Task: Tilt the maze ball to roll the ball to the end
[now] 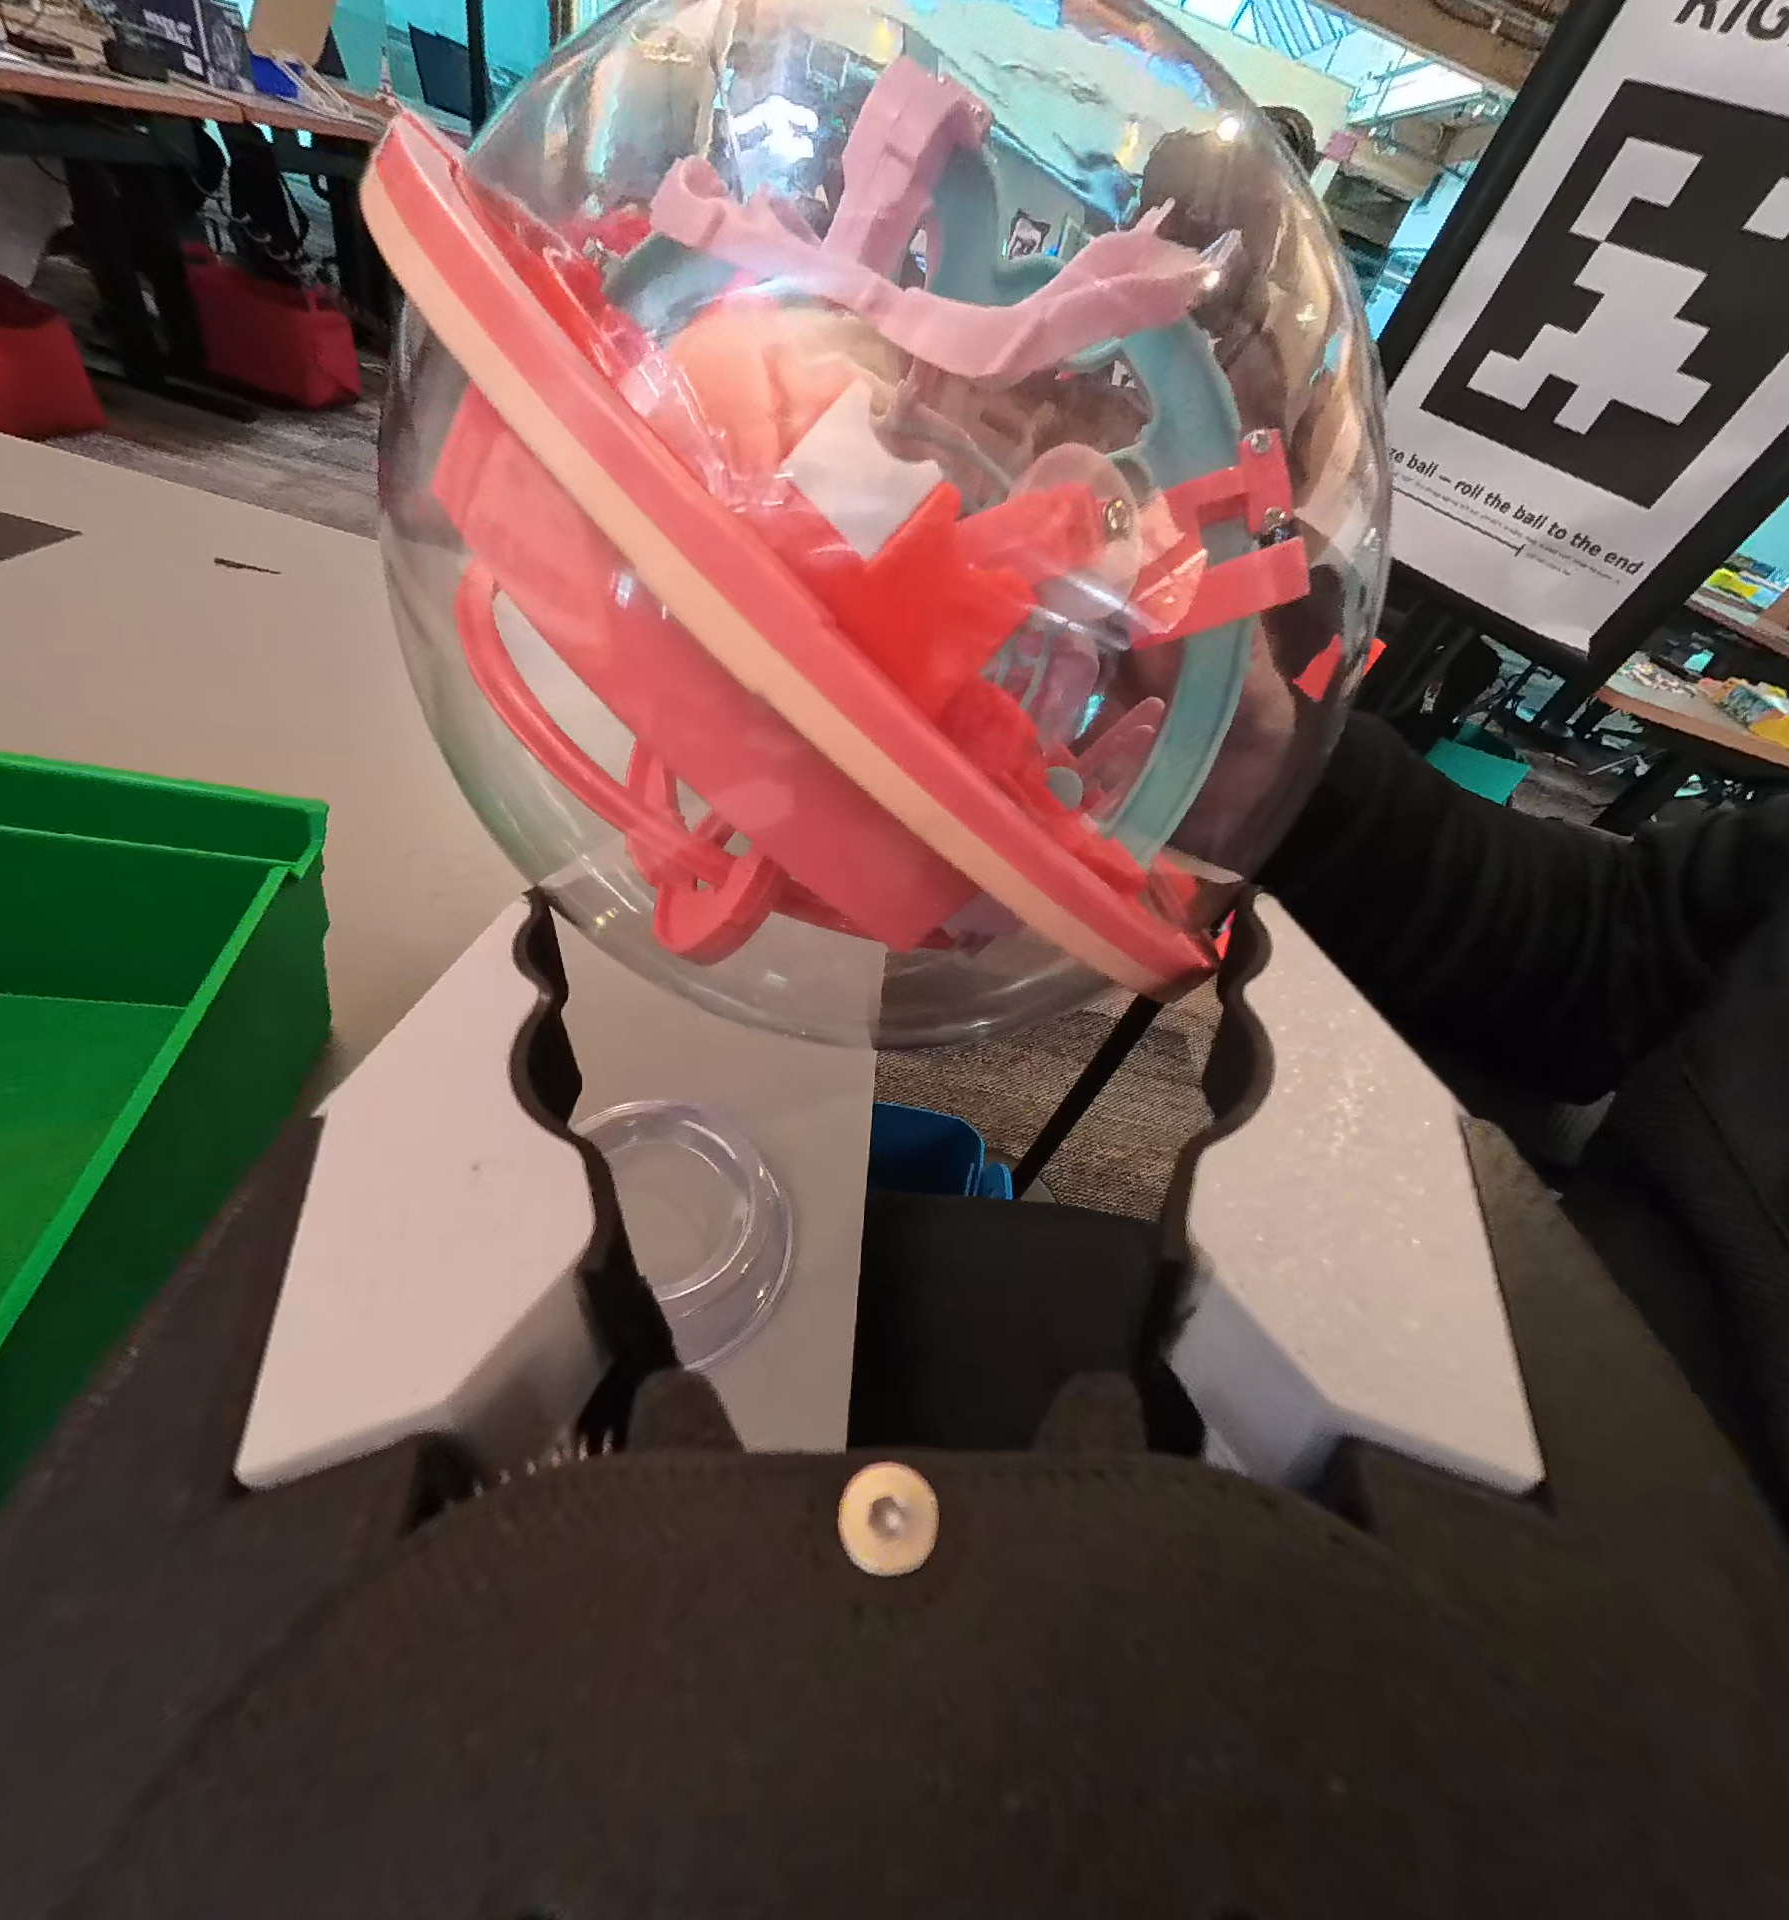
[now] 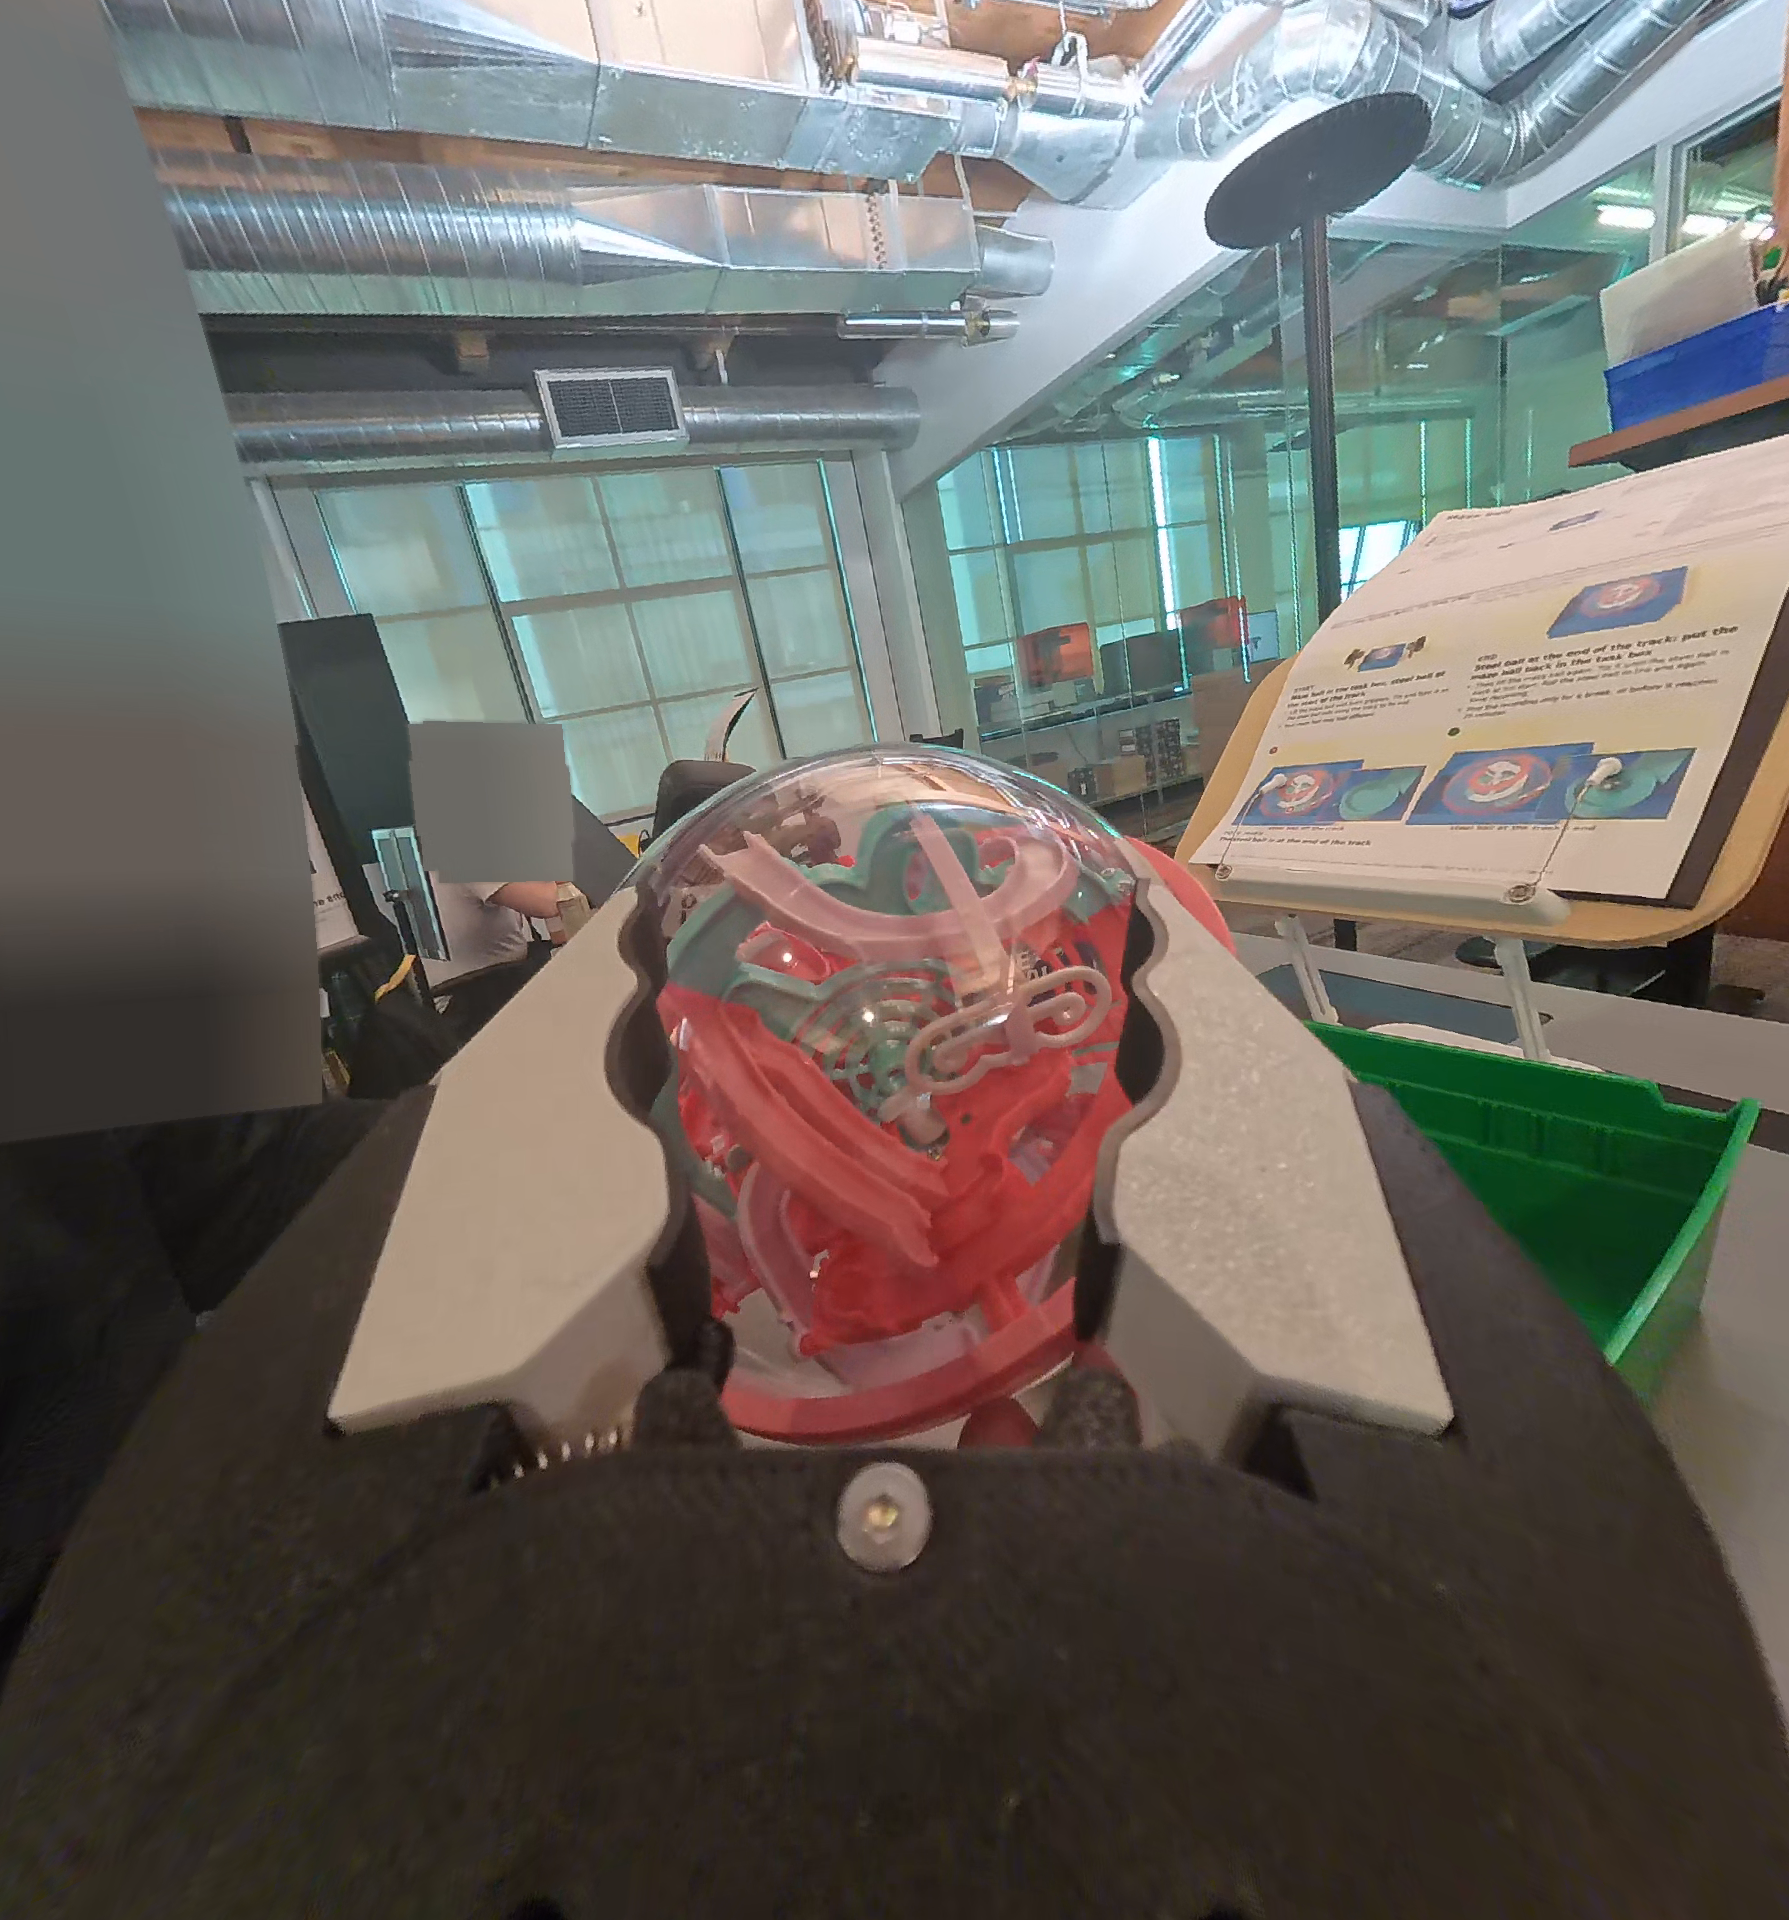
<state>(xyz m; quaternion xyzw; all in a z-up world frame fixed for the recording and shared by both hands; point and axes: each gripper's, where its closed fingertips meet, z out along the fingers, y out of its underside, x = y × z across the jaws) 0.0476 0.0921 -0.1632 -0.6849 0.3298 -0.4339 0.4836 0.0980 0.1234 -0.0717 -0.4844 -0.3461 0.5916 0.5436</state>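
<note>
Workshop: ducts overhead, glazed walls, pale bench [image 1: 142, 644].
Maze ball [image 1: 869, 520]: clear sphere, red rim tilted steeply, pink and teal tracks inside; held aloft above the bench.
Left tongs [image 1: 885, 935]: spread wide, tips touching the sphere's underside.
Right tongs [image 2: 885, 997]: spread wide, closed around the sphere's sides.
Small ball: not discernible.
Green bin [image 1: 121, 987]: at bench edge.
Clear ring stand [image 1: 692, 1226]: on bench below.
Instruction sheet [image 2: 1555, 707]: on easel.
Handling note: tilt slowly, both grips firm; smooth plastic likely slips.
</note>
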